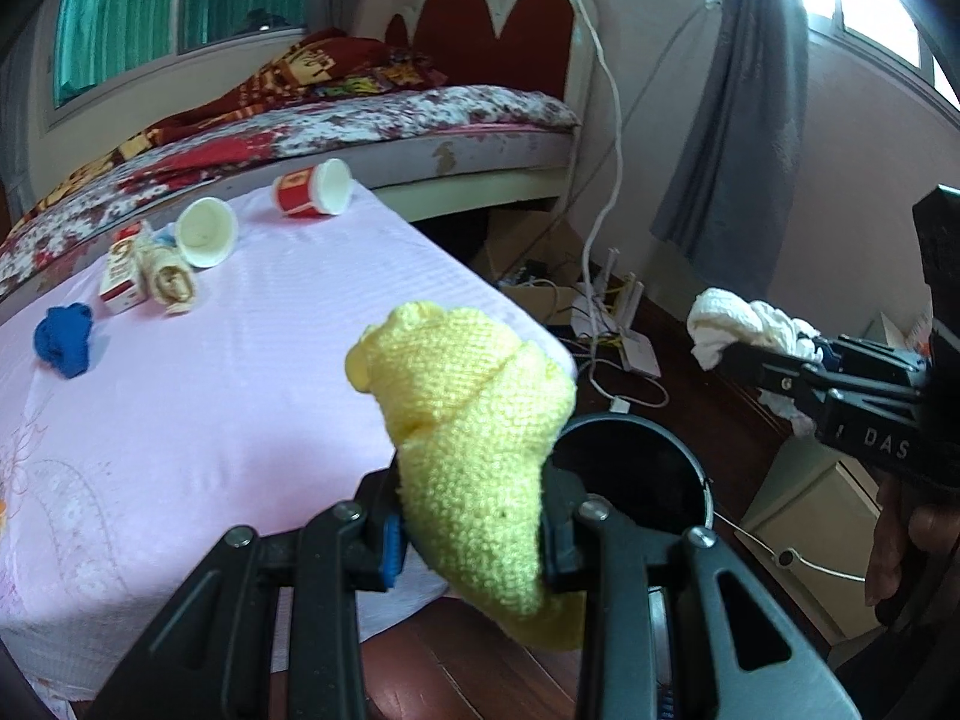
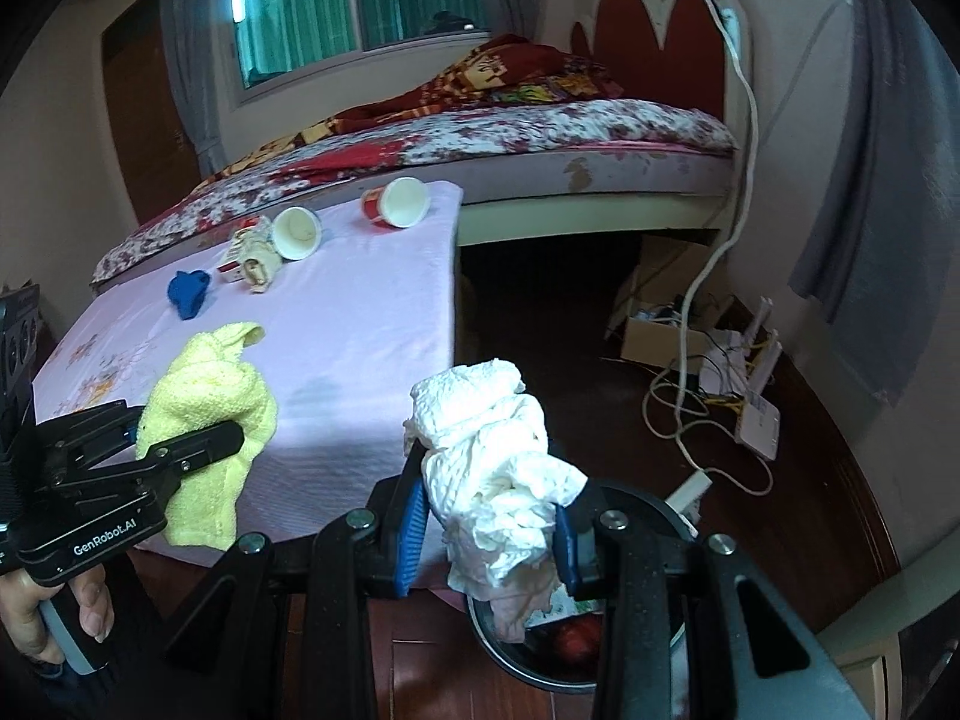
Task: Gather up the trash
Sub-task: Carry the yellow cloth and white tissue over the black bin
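both grippers are clamped on soft scraps: left gripper point(image 1: 474, 531) pinches a yellow knit cloth point(image 1: 474, 420), right gripper point(image 2: 492, 531) a crumpled white tissue point(image 2: 492, 450), held over the black bin point(image 2: 540, 660) just below, likely for dropping. beyond, on the pink table point(image 1: 240, 390), cups point(image 1: 207, 232) and a blue cloth point(image 1: 63, 339) wait.

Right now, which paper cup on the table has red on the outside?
The tipped cup nearest the bed, at the table's far corner. The other cup, beside the wrappers, looks plain white.
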`<state>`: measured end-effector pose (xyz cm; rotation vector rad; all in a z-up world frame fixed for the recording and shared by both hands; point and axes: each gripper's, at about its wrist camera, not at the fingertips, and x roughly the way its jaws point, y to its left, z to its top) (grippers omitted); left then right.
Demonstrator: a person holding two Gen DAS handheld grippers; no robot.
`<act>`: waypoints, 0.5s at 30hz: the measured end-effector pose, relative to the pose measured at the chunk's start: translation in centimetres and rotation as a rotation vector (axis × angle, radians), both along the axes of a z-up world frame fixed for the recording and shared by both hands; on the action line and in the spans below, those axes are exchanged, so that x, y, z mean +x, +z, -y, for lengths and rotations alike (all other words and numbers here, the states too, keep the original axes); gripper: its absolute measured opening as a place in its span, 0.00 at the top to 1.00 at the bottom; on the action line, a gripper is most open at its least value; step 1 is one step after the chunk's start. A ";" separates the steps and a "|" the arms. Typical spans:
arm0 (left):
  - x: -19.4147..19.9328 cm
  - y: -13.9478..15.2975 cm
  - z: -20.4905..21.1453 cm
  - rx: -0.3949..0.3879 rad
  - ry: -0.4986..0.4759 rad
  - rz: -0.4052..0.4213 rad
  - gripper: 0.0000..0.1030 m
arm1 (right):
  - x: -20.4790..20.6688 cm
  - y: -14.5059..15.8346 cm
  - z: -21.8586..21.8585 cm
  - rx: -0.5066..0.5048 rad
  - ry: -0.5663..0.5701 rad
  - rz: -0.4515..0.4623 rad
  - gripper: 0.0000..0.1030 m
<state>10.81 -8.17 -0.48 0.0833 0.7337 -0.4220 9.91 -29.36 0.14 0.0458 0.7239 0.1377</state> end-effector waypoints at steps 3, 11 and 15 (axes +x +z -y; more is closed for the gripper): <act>-0.3 -0.3 1.6 0.007 -0.034 -0.004 0.67 | -0.5 -0.4 1.6 0.007 -0.032 -0.008 0.64; -1.1 -1.4 5.4 0.007 -0.116 -0.029 0.67 | -1.5 -2.2 5.8 0.027 -0.107 -0.047 0.64; -1.5 -2.0 7.0 0.012 -0.162 -0.047 0.67 | -2.0 -2.9 7.4 0.033 -0.127 -0.062 0.64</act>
